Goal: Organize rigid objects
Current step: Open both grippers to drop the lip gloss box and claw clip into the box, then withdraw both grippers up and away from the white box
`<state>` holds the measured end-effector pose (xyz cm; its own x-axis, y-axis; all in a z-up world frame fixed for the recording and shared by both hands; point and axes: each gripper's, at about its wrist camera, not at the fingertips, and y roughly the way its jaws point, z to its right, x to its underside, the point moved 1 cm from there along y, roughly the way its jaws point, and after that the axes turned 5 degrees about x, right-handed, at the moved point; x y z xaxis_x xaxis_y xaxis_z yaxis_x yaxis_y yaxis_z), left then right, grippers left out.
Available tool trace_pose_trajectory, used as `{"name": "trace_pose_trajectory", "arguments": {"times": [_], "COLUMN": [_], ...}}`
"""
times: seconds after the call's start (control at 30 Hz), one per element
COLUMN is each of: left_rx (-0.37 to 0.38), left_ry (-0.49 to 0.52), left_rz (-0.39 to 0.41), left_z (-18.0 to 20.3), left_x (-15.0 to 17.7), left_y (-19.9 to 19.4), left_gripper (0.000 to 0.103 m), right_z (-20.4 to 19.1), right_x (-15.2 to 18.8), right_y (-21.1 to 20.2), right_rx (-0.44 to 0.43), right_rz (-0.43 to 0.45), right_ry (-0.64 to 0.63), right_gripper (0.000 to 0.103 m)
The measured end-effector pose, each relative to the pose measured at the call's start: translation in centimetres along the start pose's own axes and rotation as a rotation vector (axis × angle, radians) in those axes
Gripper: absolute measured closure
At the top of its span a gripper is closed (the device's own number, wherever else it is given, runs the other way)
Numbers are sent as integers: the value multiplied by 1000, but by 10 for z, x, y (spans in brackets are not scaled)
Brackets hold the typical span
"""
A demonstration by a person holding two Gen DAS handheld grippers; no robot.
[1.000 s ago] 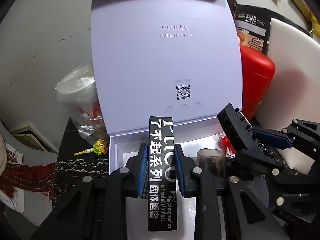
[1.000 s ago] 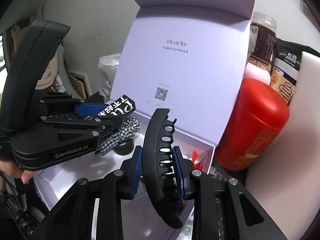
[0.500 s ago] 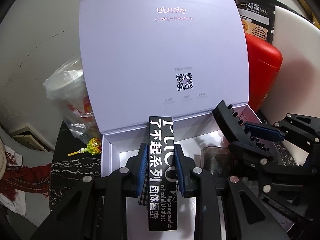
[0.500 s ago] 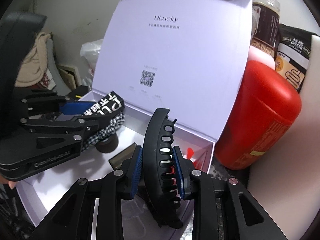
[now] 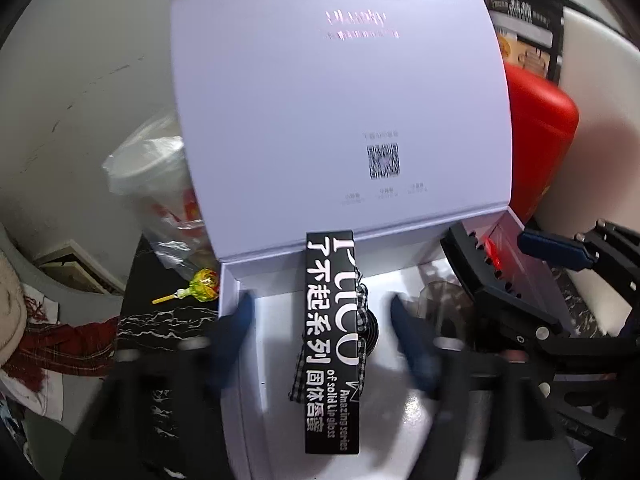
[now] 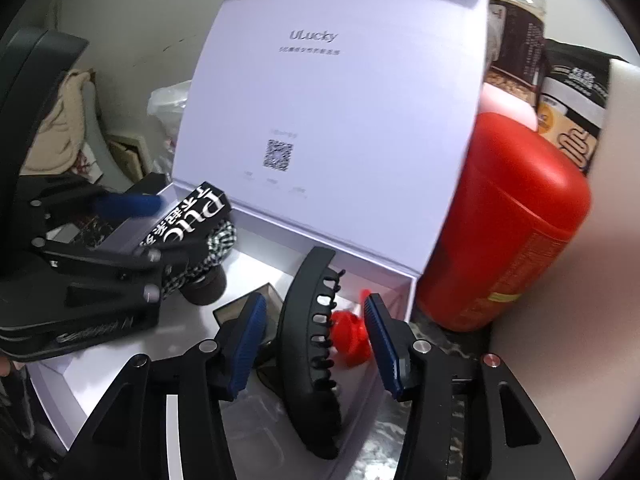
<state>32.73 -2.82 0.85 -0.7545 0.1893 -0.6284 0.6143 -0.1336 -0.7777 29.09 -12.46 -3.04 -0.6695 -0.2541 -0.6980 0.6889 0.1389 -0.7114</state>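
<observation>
A white gift box (image 5: 236,280) stands open with its lid (image 5: 340,100) upright; it also shows in the right wrist view (image 6: 400,280). My left gripper (image 5: 320,320) is open over the box, jaws blurred and spread, with a black lip gloss box (image 5: 330,344) between them, not clamped. That box also shows in the right wrist view (image 6: 188,220). My right gripper (image 6: 316,328) is open over the box's right end. A black hair claw clip (image 6: 308,352) sits between its blue pads, apart from both.
Inside the box lie a checkered scrunchie (image 6: 216,244), a dark clear case (image 6: 248,304) and a small red item (image 6: 348,332). A red canister (image 6: 504,224) stands right of the box. A lollipop (image 5: 202,282) and a bagged cup (image 5: 160,184) lie to the left.
Both grippers have opened. The left jaws spread away from the lip gloss box and the right jaws away from the hair clip. Both moved closer into the box.
</observation>
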Motion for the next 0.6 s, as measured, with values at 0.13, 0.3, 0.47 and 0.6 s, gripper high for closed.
{"name": "trace_pose_trajectory", "arguments": {"times": [0.13,0.3,0.47,0.6], "left_rx": [-12,-5,-6,-14], "left_ry": [2,9,5,-1], "left_rz": [37,42,79,105], "left_z": [3,8,9,9], "left_x": [-1,0,4,3], "left_y": [-17,-33,-57,-78], "left_gripper": [22,22,22,22], "right_z": [3,2,6,7], "right_x": [2,0,-5,-12], "right_y": [-7,-25,-51,-77], "right_rx": [13,28,45,59], "right_rz": [-6,9,42,79], "right_ry": [13,7,2,-1], "right_gripper": [50,50,50,49]}}
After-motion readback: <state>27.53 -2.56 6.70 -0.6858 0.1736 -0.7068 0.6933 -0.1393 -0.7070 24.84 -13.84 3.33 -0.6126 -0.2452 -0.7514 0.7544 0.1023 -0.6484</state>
